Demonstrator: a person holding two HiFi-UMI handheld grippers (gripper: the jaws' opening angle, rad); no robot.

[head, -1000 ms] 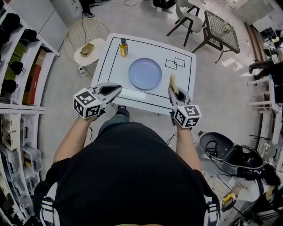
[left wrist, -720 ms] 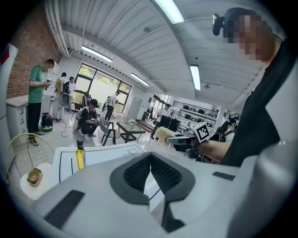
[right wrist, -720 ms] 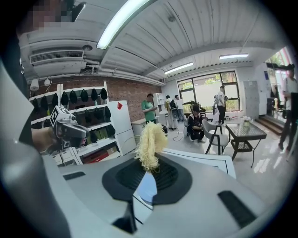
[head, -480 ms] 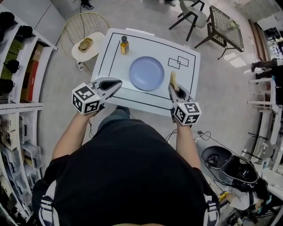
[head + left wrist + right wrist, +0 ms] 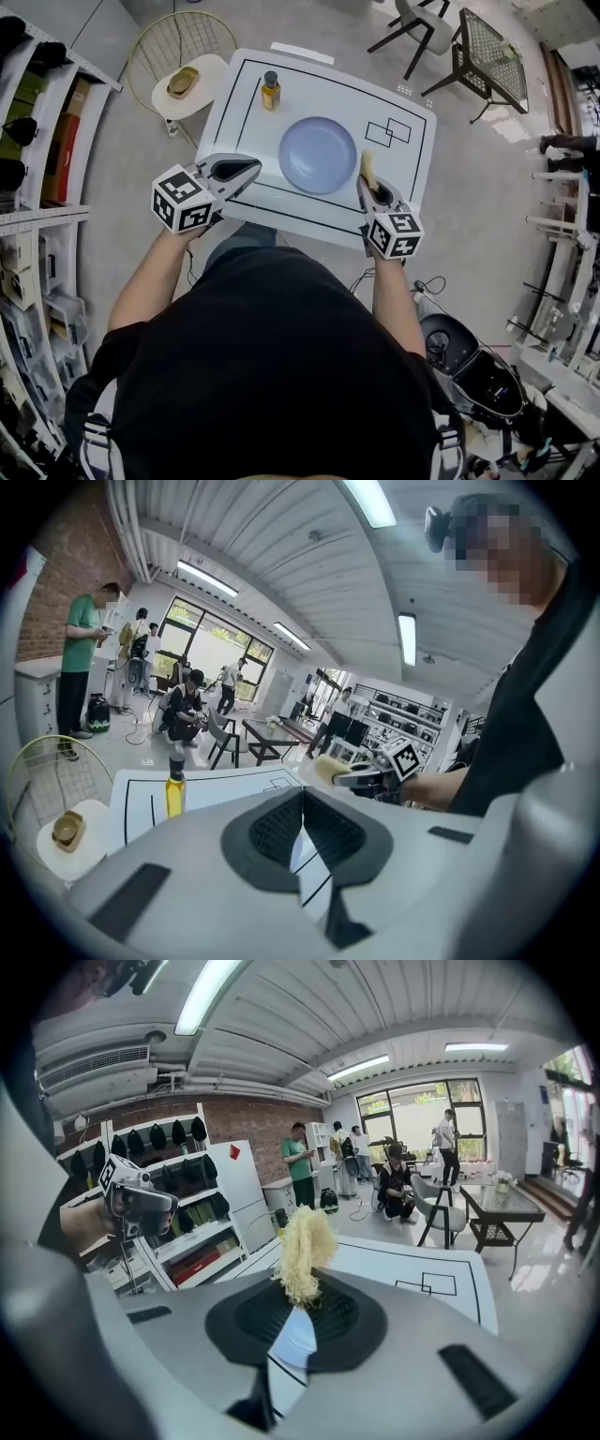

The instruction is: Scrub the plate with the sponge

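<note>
The plate (image 5: 318,155), pale blue and round, lies flat near the middle of the white surface (image 5: 246,131), inside the black line (image 5: 330,79) drawn around its edge. It has nothing on it.

The right gripper (image 5: 367,186) hangs over the near right part of the surface. Its fingers are closed on the sponge (image 5: 367,169), a yellow, fibrous piece that sticks out past the fingertips. In the right gripper view (image 5: 298,1305) the sponge (image 5: 302,1244) stands up from between the dark pads, pinched at its lower end. From the head view the sponge sits just beside the plate's right rim; whether it touches the rim cannot be told.

The left gripper (image 5: 253,167) is held at the near left edge of the surface, pointing toward the plate and apart from it. Its own view (image 5: 302,797) shows the fingers brought together at the tips with nothing between them.

A bottle (image 5: 271,91) of yellow liquid (dark cap on top) stands upright at the far left of the surface, well apart from the plate. It shows in the left gripper view too (image 5: 174,789).
</note>
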